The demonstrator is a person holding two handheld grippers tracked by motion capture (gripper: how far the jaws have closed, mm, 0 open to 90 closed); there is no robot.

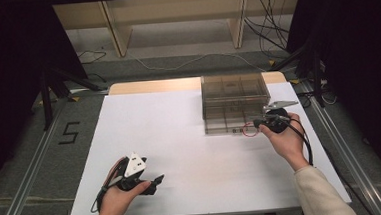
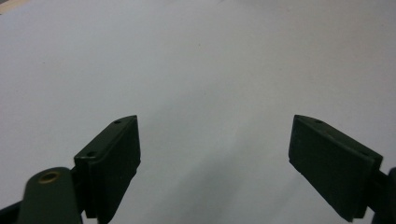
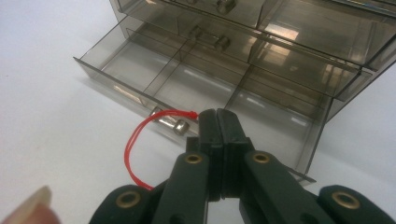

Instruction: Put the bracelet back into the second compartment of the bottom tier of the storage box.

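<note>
Red string loop [image 3: 135,149]: hanging at the handle of the organizer's [image 1: 234,96] pulled-out bottom drawer [image 3: 196,88], right gripper [image 3: 218,122] pinching it with jaws closed. Left gripper [image 2: 215,154]: resting near the table's [image 1: 180,133] front edge, jaws gaping, holding nothing.

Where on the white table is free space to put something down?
Free: the white table between the left gripper and the drawer box, including its left edge. Crowded: the far right corner, around the open drawer and right gripper.

The far end of the red loop [image 3: 135,149] disappears beneath the right gripper [image 3: 218,122], whose pressed-together jaws also hide part of the drawer organizer's [image 3: 243,70] front wall. The organizer's top runs off the right gripper view's upper edge.
</note>
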